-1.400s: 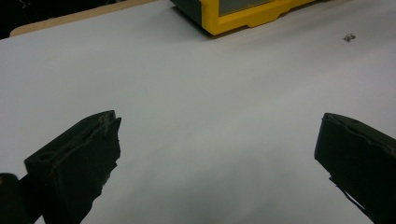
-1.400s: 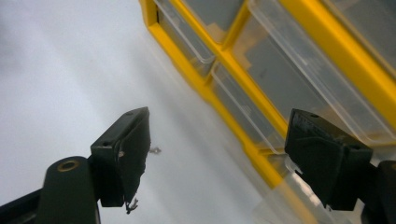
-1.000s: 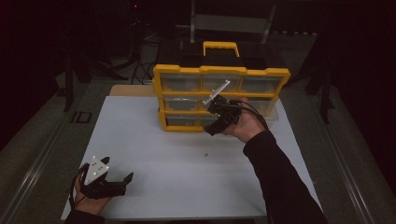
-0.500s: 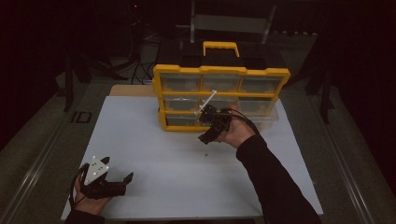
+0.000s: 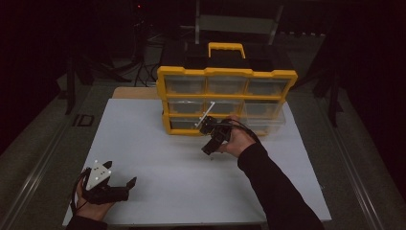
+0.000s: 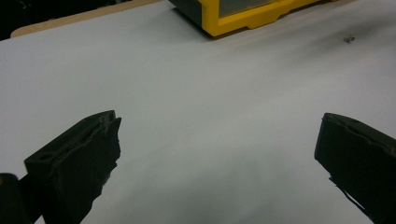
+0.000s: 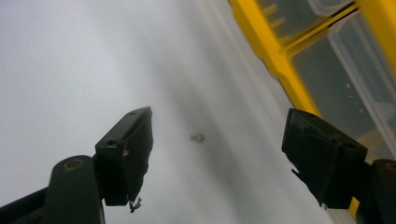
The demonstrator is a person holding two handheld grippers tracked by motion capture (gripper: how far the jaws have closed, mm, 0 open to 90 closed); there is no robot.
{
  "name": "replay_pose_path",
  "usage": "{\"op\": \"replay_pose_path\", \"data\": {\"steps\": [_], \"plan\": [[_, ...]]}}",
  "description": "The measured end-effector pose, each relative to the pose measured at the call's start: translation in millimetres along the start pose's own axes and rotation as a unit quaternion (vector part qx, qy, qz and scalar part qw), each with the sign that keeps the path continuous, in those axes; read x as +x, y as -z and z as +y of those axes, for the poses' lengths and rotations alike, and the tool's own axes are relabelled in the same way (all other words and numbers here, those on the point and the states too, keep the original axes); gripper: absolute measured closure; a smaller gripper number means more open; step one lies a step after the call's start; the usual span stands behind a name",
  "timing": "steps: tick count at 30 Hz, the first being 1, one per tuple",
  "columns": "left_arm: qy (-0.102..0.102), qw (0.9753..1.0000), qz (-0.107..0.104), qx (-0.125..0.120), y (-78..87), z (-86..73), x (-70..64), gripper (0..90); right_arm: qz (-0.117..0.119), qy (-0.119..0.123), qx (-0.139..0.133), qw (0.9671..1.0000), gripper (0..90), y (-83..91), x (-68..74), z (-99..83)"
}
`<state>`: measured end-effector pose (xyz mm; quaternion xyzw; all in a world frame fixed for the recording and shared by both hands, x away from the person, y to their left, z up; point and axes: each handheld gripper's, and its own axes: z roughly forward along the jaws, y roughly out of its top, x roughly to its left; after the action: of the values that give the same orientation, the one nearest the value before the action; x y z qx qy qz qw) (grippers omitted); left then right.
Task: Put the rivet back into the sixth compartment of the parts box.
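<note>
Plainly, small part: a tiny pale piece, perhaps a screw (image 7: 197,138), lay on the white tabletop (image 5: 158,143) just in front of the yellow organizer; too small to say exactly what it was. From the left gripper view it showed as a dark speck (image 6: 349,39) far across the sheet.
Right hand-held gripper: the right hand-held gripper (image 5: 208,143) hung over that small part, tilted down toward it, jaws spread wide, nothing between them. In its own view the part sat in the gap between the two black jaws (image 7: 217,158), nearer the left one, touching neither.
Right hand: the right hand (image 5: 237,139) gripped the tool from behind, a dark sleeve (image 5: 277,191) running back to the near edge of the tabletop.
Organizer: a yellow drawer cabinet (image 5: 225,98) stood upright at the far side of the tabletop, clear drawers in three rows, a yellow carry handle (image 5: 226,48) on top. One bottom-row drawer (image 5: 265,123) at the right stood pulled out a little.
Left hand-held gripper: the left hand-held gripper (image 5: 117,184) rested low at the near left corner, well apart from the organizer, jaws spread and empty (image 6: 217,154), a grey three-cornered plate (image 5: 98,172) on top.
Surroundings: the room around the tabletop was dark.
</note>
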<state>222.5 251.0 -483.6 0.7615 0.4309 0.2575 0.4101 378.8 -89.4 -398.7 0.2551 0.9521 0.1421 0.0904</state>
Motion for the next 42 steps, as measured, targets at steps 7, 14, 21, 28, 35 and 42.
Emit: {"op": "replay_pose_path", "data": {"steps": [7,14,21,28,35,42], "plan": [[0.000,1.0000,0.000,-0.001,0.3,0.1,0.1,0.7,0.004,0.002,0.018,0.9998,24.8,-16.2,3.2,-1.7],[0.000,1.0000,0.001,-0.002,0.6,0.1,0.1,0.7,0.009,-0.001,0.032,0.9995,24.9,-29.4,3.6,-4.1],[0.001,1.0000,0.001,-0.003,0.8,0.1,0.2,0.7,0.015,-0.015,0.056,0.9982,25.0,-41.2,-1.0,-7.9],[0.001,1.0000,0.001,-0.002,0.7,0.1,0.3,0.7,0.025,-0.023,0.072,0.9968,25.9,-57.0,-1.6,-13.1],[0.001,1.0000,0.001,-0.002,0.7,0.0,0.3,0.7,0.023,-0.009,0.084,0.9961,26.2,-71.0,-5.0,-16.1],[0.001,1.0000,0.001,-0.001,0.5,-0.1,0.4,0.7,0.032,-0.013,0.099,0.9944,31.9,-82.1,-5.7,-18.1]]}}
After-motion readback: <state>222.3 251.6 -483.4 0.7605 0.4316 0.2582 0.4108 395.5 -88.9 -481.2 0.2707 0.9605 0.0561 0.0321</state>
